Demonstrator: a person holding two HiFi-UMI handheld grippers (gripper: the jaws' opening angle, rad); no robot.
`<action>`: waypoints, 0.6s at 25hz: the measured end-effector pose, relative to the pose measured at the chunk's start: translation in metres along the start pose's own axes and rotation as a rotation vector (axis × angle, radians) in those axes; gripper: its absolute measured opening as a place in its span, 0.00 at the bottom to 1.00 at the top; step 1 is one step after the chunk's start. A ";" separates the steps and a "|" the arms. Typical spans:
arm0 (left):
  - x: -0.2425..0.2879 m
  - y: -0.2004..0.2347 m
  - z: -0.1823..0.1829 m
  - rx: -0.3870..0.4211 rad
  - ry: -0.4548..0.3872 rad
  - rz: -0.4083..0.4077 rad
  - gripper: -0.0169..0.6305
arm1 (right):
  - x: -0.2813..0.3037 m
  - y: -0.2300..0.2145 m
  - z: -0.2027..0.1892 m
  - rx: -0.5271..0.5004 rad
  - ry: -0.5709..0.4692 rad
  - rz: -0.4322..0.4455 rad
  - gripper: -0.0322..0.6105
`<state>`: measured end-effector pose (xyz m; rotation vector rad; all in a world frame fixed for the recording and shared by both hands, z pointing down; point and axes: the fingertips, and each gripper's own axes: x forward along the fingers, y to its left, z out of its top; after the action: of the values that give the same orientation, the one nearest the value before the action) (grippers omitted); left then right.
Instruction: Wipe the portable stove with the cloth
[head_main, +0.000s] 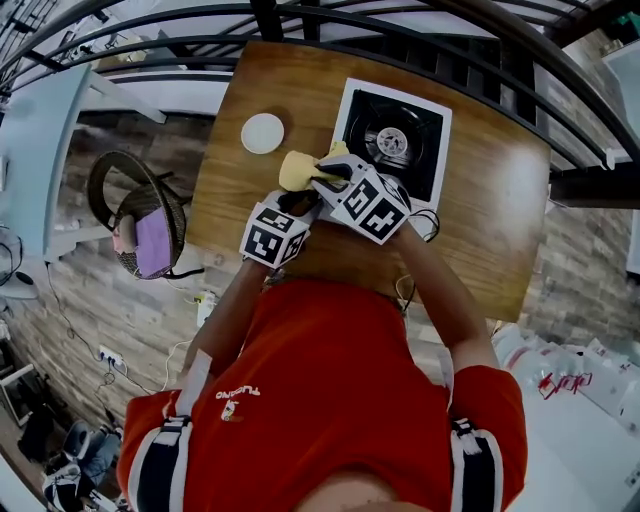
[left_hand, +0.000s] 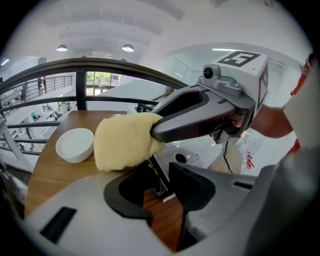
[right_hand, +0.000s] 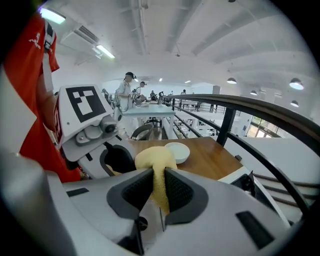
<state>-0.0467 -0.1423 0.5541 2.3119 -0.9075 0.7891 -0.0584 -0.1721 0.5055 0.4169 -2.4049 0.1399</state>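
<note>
The portable stove (head_main: 392, 135), white with a black top and a round burner, sits at the far right of the wooden table (head_main: 480, 230). My right gripper (head_main: 318, 181) is shut on a yellow cloth (head_main: 296, 168), held above the table just left of the stove's near corner. The right gripper view shows the cloth (right_hand: 156, 159) pinched between the jaws of the right gripper (right_hand: 159, 189). My left gripper (head_main: 296, 203) is close beside the right one and stands open; in its own view the left gripper (left_hand: 157, 192) holds nothing, with the cloth (left_hand: 122, 140) and stove (left_hand: 200, 147) ahead.
A white bowl (head_main: 262, 133) stands on the table left of the stove; it also shows as the bowl (left_hand: 75, 144) and the bowl (right_hand: 177, 151). A dark railing (head_main: 300, 20) runs past the table's far edge. A cable (head_main: 430, 225) lies near the stove. White bags (head_main: 570, 375) lie at the right.
</note>
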 end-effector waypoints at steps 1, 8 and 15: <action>0.000 0.000 0.000 0.001 -0.002 0.001 0.22 | -0.002 0.002 0.003 0.014 -0.021 0.002 0.18; -0.002 0.001 0.003 0.021 -0.021 0.026 0.22 | -0.027 0.005 0.026 0.113 -0.205 -0.040 0.18; -0.021 0.000 0.030 0.033 -0.152 0.044 0.22 | -0.080 -0.011 0.051 0.218 -0.410 -0.166 0.18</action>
<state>-0.0495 -0.1528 0.5188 2.4145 -1.0217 0.6573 -0.0286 -0.1722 0.4145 0.8101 -2.7506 0.2649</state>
